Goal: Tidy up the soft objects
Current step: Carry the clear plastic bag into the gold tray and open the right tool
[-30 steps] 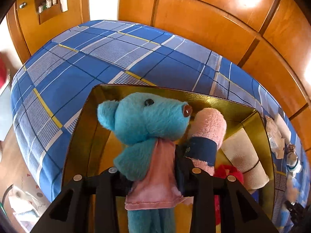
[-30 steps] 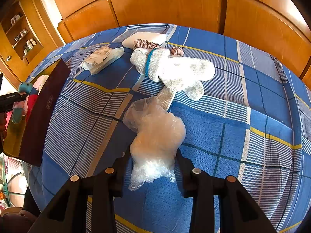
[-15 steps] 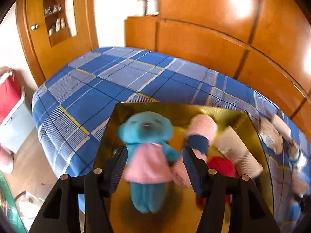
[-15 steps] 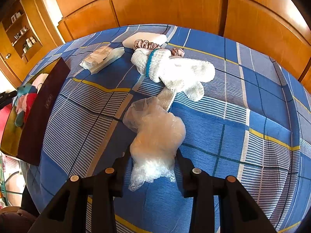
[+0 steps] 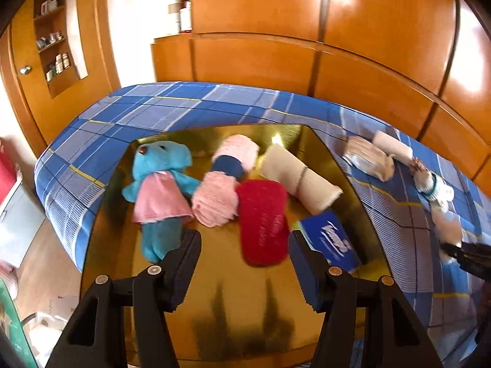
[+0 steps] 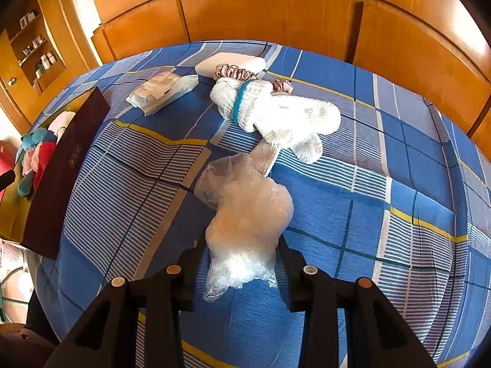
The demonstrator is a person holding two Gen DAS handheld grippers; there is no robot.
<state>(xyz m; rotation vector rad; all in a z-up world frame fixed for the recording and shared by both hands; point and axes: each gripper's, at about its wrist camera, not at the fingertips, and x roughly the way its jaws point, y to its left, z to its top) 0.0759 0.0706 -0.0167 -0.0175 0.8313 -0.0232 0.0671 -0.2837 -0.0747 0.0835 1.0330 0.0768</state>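
The blue plush bear in a pink dress (image 5: 159,190) lies in the gold-lined box (image 5: 353,178), next to a pink roll with a blue band (image 5: 225,181), a red pouch (image 5: 262,220), a beige roll (image 5: 299,178) and a blue packet (image 5: 333,239). My left gripper (image 5: 244,259) is open and empty above the box's near part. My right gripper (image 6: 242,260) is shut on a clear plastic bag (image 6: 245,214) that lies on the blue plaid bed (image 6: 383,199). A white knit mitten (image 6: 276,110) lies beyond the bag.
A wrapped tissue pack (image 6: 162,90), a white pad (image 6: 233,61) and satin scrunchies (image 6: 234,72) lie at the far side of the bed. The box (image 6: 61,168) stands at the bed's left edge. Wooden wardrobe panels (image 6: 260,9) stand behind.
My left gripper opened, let go of the blue bear into the box, and pulled back and up. My right gripper and the plastic bag have not moved.
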